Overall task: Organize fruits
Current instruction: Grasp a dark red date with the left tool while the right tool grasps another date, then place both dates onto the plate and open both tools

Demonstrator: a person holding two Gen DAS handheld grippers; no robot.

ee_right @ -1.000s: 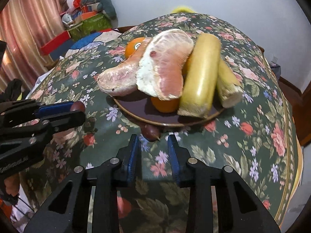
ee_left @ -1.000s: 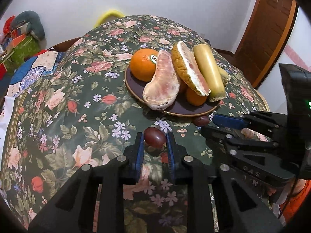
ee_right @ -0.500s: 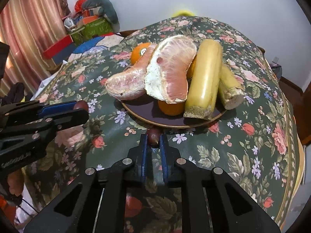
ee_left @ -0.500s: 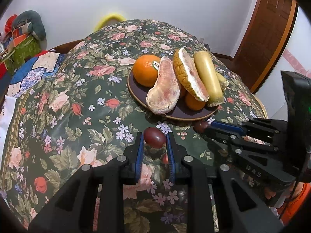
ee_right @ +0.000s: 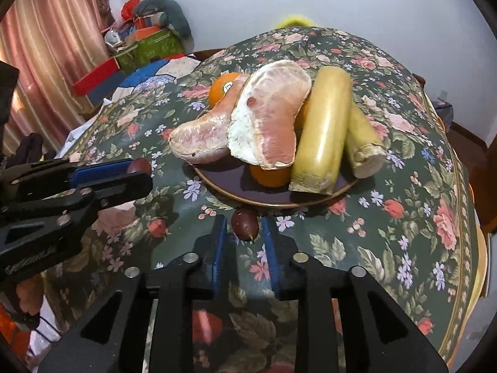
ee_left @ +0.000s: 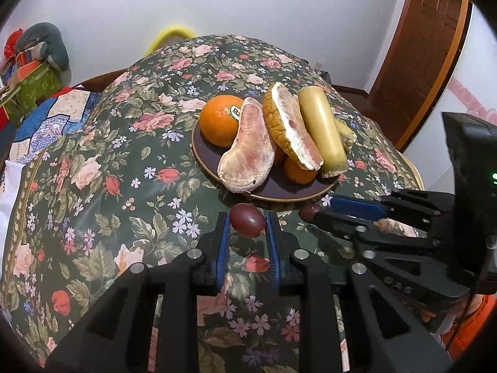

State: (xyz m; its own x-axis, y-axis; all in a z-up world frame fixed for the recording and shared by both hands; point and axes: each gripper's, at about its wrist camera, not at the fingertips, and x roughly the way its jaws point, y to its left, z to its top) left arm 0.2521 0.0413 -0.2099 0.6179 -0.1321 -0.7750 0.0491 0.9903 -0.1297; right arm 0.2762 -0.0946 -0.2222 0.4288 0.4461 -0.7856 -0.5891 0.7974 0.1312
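Observation:
A dark plate (ee_left: 208, 152) on the floral tablecloth holds an orange (ee_left: 219, 121), two pomelo pieces (ee_left: 250, 155), a yellow-green cane piece (ee_left: 321, 130) and more fruit. My left gripper (ee_left: 247, 223) is shut on a dark red grape (ee_left: 247, 220) just in front of the plate. My right gripper (ee_right: 243, 227) has its jaws apart around a second grape (ee_right: 244, 221) by the plate's (ee_right: 248, 197) near rim, with gaps on both sides. The left gripper (ee_right: 136, 171) and its grape (ee_right: 139, 165) show at left in the right wrist view.
The round table (ee_left: 124, 161) drops off on all sides. Boxes and cushions (ee_left: 34, 71) lie at far left, a wooden door (ee_left: 425, 49) at right. The right gripper's body (ee_left: 388, 227) sits close to the right of the left one.
The right gripper closed in around the second grape half a second ago and now stands wider again. Both grippers have pulled back slightly from the plate; the left still holds its grape.

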